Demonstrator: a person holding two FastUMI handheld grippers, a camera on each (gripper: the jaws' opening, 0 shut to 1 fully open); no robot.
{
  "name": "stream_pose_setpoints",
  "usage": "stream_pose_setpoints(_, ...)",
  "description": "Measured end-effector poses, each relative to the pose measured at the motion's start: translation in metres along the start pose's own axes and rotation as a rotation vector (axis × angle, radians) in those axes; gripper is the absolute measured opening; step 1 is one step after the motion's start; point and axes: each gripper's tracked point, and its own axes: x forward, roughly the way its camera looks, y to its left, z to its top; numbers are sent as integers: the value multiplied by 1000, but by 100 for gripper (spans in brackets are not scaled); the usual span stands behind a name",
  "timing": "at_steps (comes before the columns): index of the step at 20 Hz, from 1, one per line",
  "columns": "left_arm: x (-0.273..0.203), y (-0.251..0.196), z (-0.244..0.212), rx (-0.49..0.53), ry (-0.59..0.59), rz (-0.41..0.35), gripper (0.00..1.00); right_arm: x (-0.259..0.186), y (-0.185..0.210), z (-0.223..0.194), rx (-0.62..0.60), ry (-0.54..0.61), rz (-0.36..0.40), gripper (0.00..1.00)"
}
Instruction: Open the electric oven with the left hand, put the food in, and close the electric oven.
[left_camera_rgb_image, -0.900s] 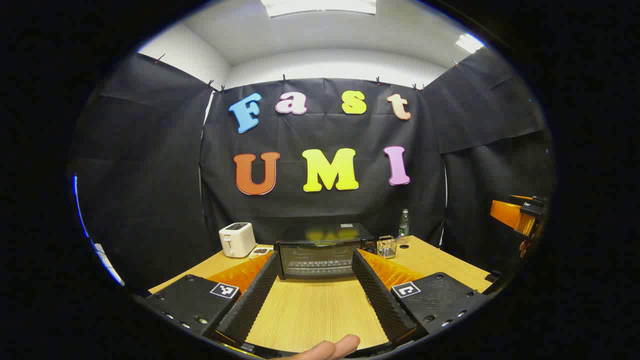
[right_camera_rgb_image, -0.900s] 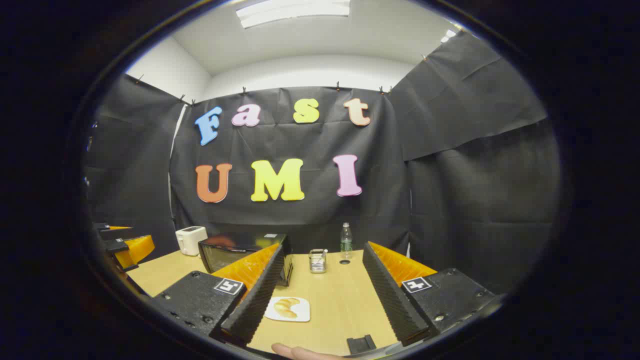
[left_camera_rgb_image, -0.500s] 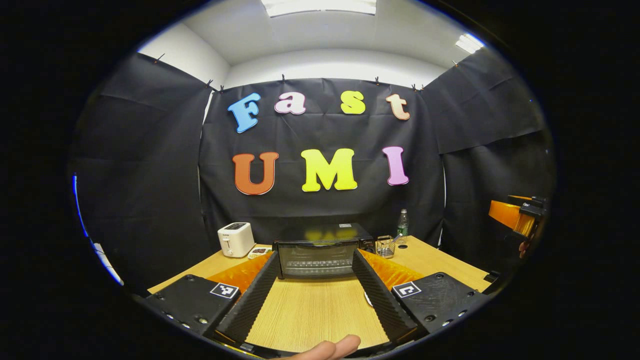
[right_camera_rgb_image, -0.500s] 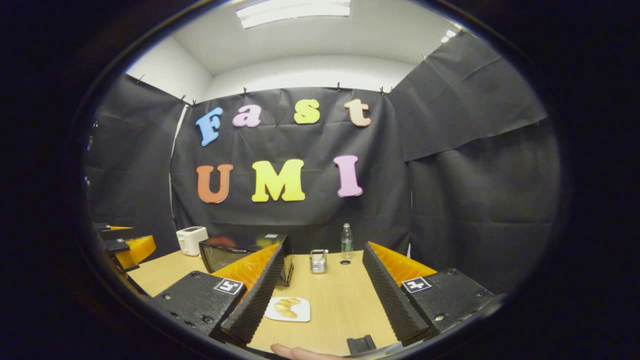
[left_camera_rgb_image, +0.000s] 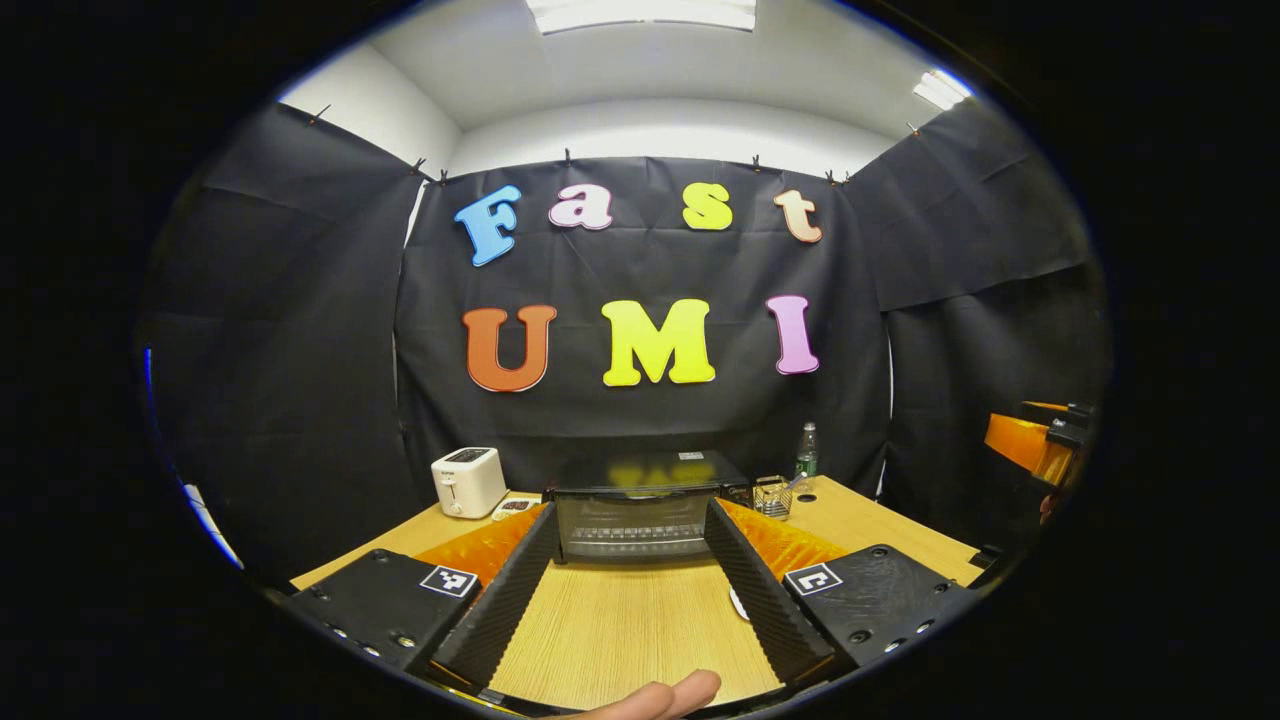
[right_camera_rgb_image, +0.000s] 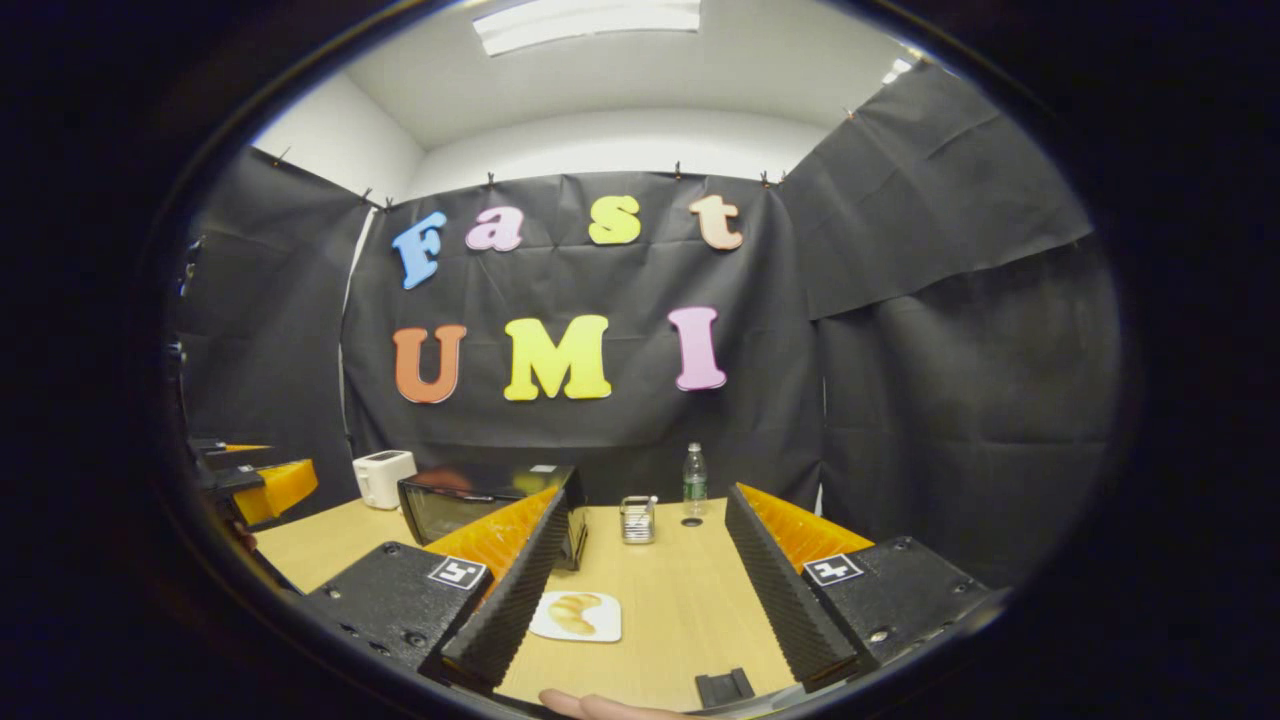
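Note:
A black electric oven (left_camera_rgb_image: 636, 507) with a glass door stands shut at the far side of the wooden table (left_camera_rgb_image: 620, 630), straight ahead of my left gripper (left_camera_rgb_image: 627, 515), which is open and well short of it. In the right gripper view the oven (right_camera_rgb_image: 470, 505) sits at the left. A white plate with croissants (right_camera_rgb_image: 577, 615) lies on the table close in front of my right gripper (right_camera_rgb_image: 645, 498), which is open and empty above it. The right gripper (left_camera_rgb_image: 1040, 440) shows at the far right of the left gripper view, the left gripper (right_camera_rgb_image: 250, 482) at the far left of the right gripper view.
A white toaster (left_camera_rgb_image: 467, 480) stands left of the oven with a small dish (left_camera_rgb_image: 515, 506) beside it. A wire holder (right_camera_rgb_image: 636, 520) and a water bottle (right_camera_rgb_image: 694, 479) stand right of the oven. A small black block (right_camera_rgb_image: 723, 687) lies near the table's front edge.
Both views have shifted only slightly; the left gripper has tilted a little, so the oven sits a touch lower. Nothing was taken hold of or opened.

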Motion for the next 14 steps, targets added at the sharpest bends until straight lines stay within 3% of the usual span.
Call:
stream_pose_setpoints(5,62,-14,1,-61,37,-80,95,4,-6,-7,7,5,2,96)
stream_pose_setpoints(8,110,-6,-16,-40,99,-58,96,8,-15,-11,11,6,-8,96)
stream_pose_setpoints(9,126,-6,-21,-40,114,-56,100,8,-18,-13,14,8,-9,96)
stream_pose_setpoints(10,142,-6,-25,-44,126,-57,96,10,-20,-14,15,11,-10,96)
stream_pose_setpoints(14,202,-1,-66,-49,222,-53,96,20,-38,-22,8,10,-38,96)
